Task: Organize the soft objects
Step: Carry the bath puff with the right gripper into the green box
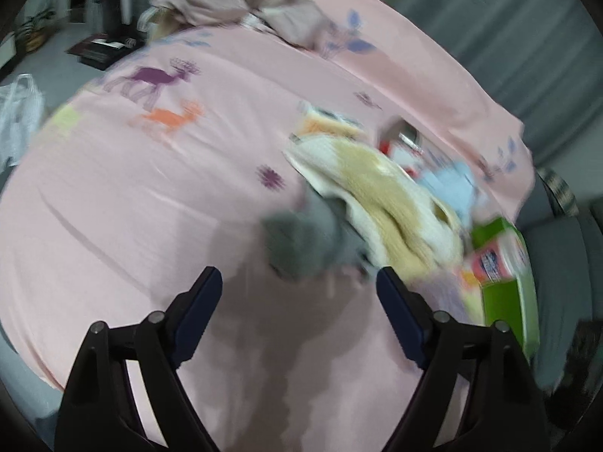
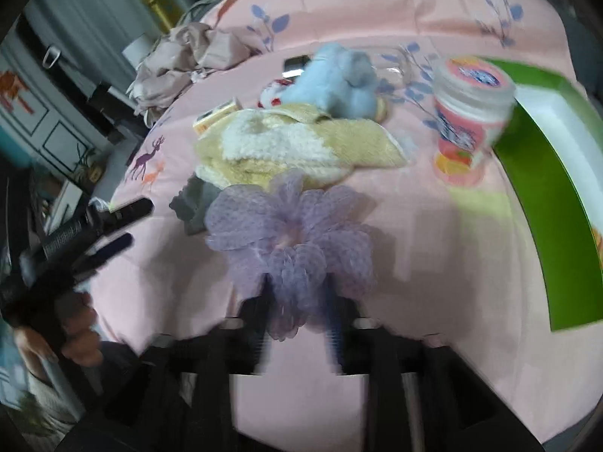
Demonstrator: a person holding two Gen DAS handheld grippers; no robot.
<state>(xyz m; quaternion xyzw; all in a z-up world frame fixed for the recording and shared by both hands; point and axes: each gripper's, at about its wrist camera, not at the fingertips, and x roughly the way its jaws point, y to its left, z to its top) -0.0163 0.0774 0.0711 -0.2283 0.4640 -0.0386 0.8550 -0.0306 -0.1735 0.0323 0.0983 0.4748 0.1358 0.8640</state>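
The right tongs [image 2: 297, 301] stand narrow around the lilac mesh pouf [image 2: 290, 241] on the bed [image 2: 433, 263], seemingly letting go; next, the wide, empty left tongs [image 1: 299, 282] must close on the grey cloth [image 1: 301, 241] just beyond.

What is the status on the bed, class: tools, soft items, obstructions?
Left tool open, empty. Right tool around purple mesh bath puff, grip unclear. Yellow-and-white fluffy towel beyond it. Pink-labelled plastic jar and green tray alongside.
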